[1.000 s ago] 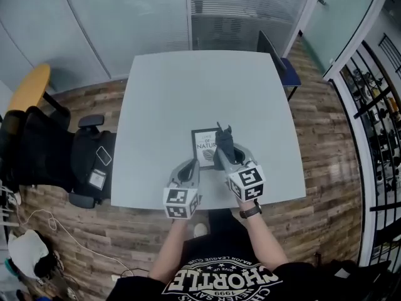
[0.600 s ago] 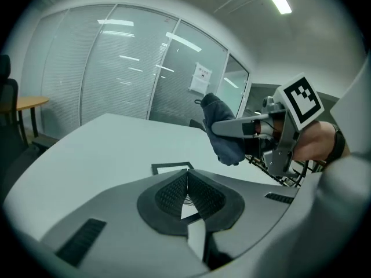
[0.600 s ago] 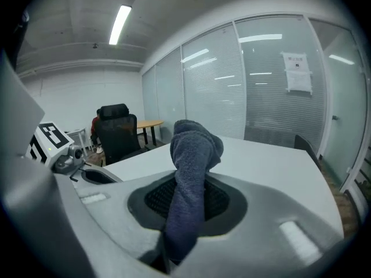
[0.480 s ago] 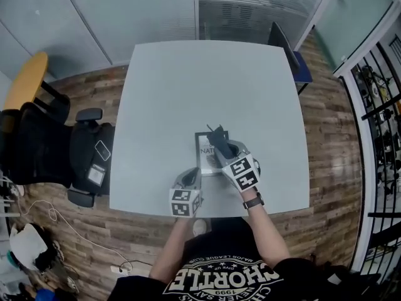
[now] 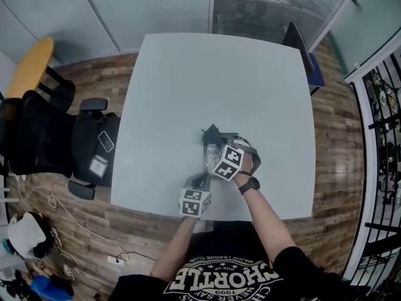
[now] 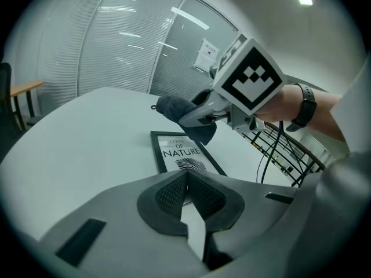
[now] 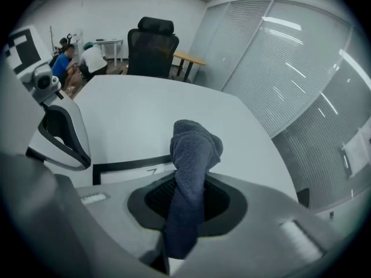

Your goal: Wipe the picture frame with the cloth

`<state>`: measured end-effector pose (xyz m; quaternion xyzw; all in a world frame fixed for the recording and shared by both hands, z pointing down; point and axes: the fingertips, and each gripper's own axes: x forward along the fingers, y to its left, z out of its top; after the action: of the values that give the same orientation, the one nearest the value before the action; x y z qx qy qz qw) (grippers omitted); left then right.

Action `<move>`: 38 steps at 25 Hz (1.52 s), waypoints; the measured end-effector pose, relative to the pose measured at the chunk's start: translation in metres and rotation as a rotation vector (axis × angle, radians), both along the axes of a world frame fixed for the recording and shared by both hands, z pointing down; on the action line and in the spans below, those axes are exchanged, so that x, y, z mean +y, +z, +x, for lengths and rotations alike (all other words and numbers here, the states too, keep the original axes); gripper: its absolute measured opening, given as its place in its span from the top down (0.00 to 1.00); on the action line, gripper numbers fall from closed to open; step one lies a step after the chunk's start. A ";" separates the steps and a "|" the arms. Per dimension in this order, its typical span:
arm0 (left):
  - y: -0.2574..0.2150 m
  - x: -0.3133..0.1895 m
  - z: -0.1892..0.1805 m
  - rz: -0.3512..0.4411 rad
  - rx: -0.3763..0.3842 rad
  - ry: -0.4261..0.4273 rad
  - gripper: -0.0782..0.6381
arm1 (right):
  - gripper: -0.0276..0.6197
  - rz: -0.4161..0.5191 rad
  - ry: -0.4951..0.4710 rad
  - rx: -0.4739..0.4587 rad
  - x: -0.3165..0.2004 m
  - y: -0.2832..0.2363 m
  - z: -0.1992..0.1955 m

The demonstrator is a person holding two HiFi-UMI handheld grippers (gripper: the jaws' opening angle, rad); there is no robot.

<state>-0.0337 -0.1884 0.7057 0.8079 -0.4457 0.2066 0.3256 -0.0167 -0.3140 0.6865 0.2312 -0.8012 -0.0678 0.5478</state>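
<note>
A black-rimmed picture frame (image 5: 207, 158) with a white print lies flat on the white table (image 5: 188, 86), near its front edge. My right gripper (image 5: 217, 142) hovers over the frame, shut on a dark blue-grey cloth (image 5: 211, 133) that sticks out past its jaws. From the left gripper view, the cloth (image 6: 184, 113) hangs just above the frame's (image 6: 181, 158) far end. The right gripper view shows the cloth (image 7: 194, 155) pinched upright and the frame's rim (image 7: 133, 165) below it. My left gripper (image 5: 202, 182) sits just in front of the frame, shut and empty (image 6: 186, 177).
A black office chair (image 5: 44, 143) stands left of the table, beside an orange-topped desk (image 5: 28, 74). A blue chair (image 5: 306, 52) is at the table's far right corner. Black railings (image 5: 382, 137) run along the right. People (image 7: 72, 59) sit far off.
My right gripper has swung left with the cloth and now points across the frame. The left gripper has stayed near the table's front edge. The head camera has shifted.
</note>
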 end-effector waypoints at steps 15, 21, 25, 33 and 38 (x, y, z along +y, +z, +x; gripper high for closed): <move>0.042 0.016 0.014 -0.100 -0.038 0.045 0.88 | 0.84 -0.048 -0.082 0.260 0.005 0.063 0.024; 0.046 0.019 0.023 -0.106 -0.039 0.061 0.88 | 0.84 -0.032 -0.011 0.330 0.005 0.058 0.074; 0.044 0.020 0.025 -0.100 -0.035 0.062 0.88 | 0.84 -0.045 0.024 0.351 0.010 0.061 0.095; 0.038 0.021 0.011 -0.090 -0.034 0.032 0.88 | 0.84 0.003 -0.026 0.275 0.016 0.043 0.048; 0.032 0.022 -0.006 -0.081 -0.043 0.000 0.88 | 0.84 0.025 -0.132 0.239 0.024 0.039 -0.009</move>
<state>-0.0393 -0.1665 0.7379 0.7893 -0.4439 0.2418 0.3485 -0.0259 -0.2903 0.7258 0.1749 -0.7427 -0.1406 0.6309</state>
